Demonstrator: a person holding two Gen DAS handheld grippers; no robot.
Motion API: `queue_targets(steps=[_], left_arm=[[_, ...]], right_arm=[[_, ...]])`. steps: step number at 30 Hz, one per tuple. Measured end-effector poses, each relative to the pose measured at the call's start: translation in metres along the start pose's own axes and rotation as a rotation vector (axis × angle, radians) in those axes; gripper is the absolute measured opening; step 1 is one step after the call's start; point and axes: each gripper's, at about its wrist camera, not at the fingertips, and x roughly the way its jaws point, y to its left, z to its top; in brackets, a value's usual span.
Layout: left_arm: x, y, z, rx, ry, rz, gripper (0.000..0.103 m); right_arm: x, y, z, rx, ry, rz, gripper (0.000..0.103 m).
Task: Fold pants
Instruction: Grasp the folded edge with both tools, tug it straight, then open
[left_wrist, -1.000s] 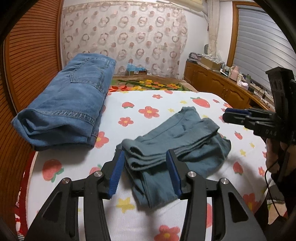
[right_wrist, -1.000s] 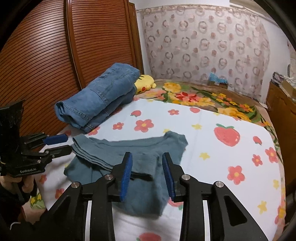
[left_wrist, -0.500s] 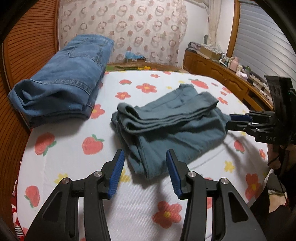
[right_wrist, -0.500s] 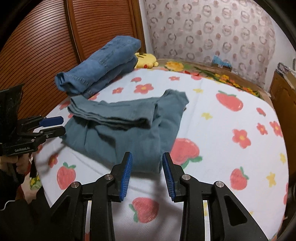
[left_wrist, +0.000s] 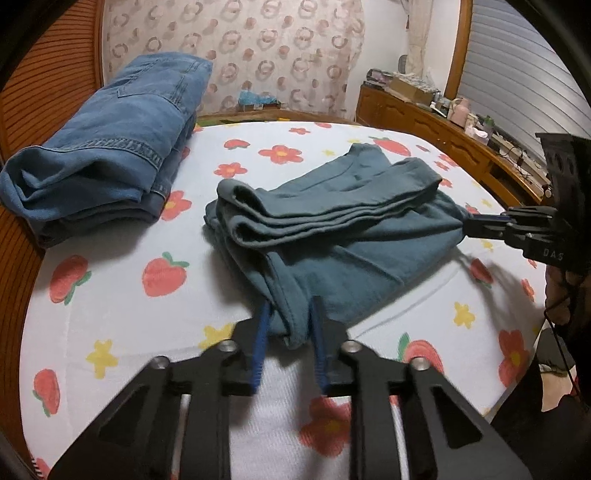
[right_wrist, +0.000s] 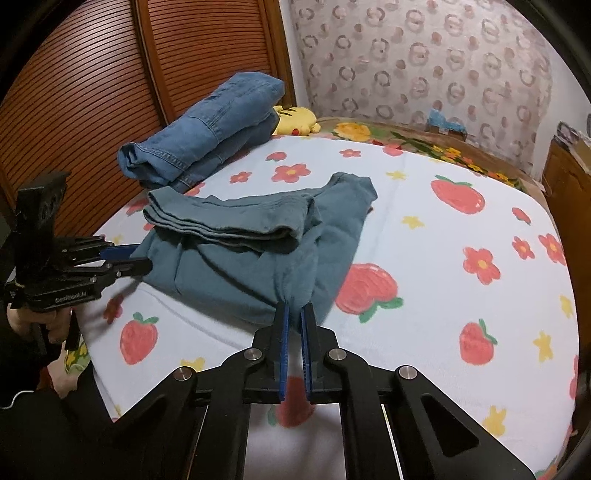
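Note:
Teal-grey pants (left_wrist: 332, 229) lie partly folded on the bed, a folded layer on top; they also show in the right wrist view (right_wrist: 236, 254). My left gripper (left_wrist: 290, 317) has its jaws closing around the near corner of the pants, with cloth between the blue pads; a gap still shows. It appears at the left of the right wrist view (right_wrist: 125, 258). My right gripper (right_wrist: 293, 314) is shut on the opposite near corner of the pants; it appears at the right of the left wrist view (left_wrist: 469, 225).
Folded blue jeans (left_wrist: 107, 147) lie at the bed's left side by the wooden louvred wall (right_wrist: 92, 92). A yellow plush toy (right_wrist: 295, 120) sits behind them. The bed sheet (right_wrist: 461, 221) has strawberries and flowers. A wooden cabinet (left_wrist: 443, 129) stands at the right.
Both grippers moved down and in to the near edge of the pants. The right gripper closed on one corner; the left narrowed around the other corner.

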Motion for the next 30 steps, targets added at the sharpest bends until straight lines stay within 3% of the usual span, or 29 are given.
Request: queue_targets(steps=[3, 15, 24, 30], left_arm=[[-0.005, -0.002, 0.001, 0.002, -0.021, -0.019, 0.01], [-0.044, -0.035, -0.008, 0.061, -0.064, -0.101, 0.01], [-0.044, -0.038, -0.034, 0.058, -0.01, -0.086, 0.01], [-0.043, -0.038, -0.032, 0.06, -0.017, -0.072, 0.014]], right_arm=[[-0.006, 0.002, -0.005, -0.005, -0.011, -0.006, 0.005], [-0.065, 0.001, -0.047, 0.049, -0.04, -0.019, 0.005], [-0.072, 0.008, -0.059, 0.062, -0.033, -0.003, 0.005], [-0.076, 0.006, -0.057, 0.057, -0.058, 0.003, 0.005]])
